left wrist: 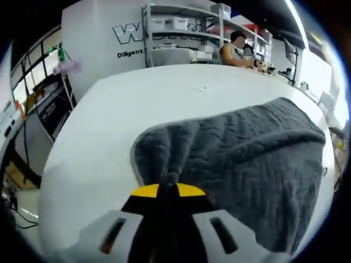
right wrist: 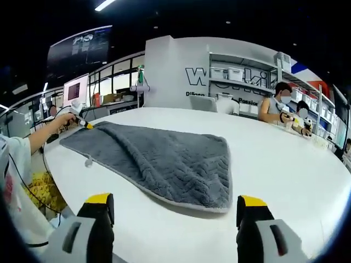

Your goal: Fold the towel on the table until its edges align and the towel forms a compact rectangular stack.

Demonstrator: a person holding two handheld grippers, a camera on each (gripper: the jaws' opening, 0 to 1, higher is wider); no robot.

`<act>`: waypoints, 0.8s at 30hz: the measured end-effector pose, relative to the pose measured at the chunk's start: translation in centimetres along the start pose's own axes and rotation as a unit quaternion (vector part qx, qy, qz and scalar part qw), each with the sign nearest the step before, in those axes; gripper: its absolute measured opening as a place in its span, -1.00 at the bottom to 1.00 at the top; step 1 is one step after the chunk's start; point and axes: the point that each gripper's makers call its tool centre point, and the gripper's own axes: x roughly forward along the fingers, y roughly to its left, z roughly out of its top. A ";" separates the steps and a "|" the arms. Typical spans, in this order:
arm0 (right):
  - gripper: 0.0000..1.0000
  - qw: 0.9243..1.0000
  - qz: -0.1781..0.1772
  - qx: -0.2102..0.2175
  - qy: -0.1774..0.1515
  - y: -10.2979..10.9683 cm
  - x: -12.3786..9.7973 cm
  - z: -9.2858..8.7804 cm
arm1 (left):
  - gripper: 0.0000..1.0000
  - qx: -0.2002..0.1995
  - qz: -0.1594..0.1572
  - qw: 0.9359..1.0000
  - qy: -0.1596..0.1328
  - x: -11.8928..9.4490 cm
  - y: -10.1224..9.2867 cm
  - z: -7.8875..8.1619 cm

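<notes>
Left tool clamped tight (jaw tips together), right tool with jaws wide apart.

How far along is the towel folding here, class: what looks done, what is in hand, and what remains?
Done: the grey towel already lies doubled on the white table, one layer over another. In hand: the left gripper is shut on a towel corner, which bunches at its tips; the right gripper is open, short of the near edge. Left: it is still broad, so further folds and aligning edges remain.
</notes>
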 end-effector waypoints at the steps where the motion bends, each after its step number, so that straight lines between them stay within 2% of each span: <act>1: 0.93 1.000 0.000 0.000 0.000 0.0 0.0 0.0 | -0.75 -0.003 -0.001 1.000 -0.001 0.0 0.0 0.0; 5: 0.93 1.000 0.000 0.001 0.000 0.0 0.1 0.0 | -0.69 -0.011 -0.008 1.000 -0.015 -0.2 -0.3 0.1; 11: 0.93 1.000 0.000 0.000 0.001 -0.1 0.1 0.0 | -0.47 -0.012 -0.020 0.999 -0.041 -0.9 -1.2 0.8; 17: 0.94 1.000 0.000 0.000 -0.001 -0.2 0.2 0.1 | -0.14 0.001 -0.045 0.997 -0.062 -2.7 -3.7 1.4; 24: 0.94 1.000 0.002 0.000 -0.004 -0.1 0.2 0.1 | 0.02 0.019 -0.068 0.994 -0.086 -5.0 -6.4 1.7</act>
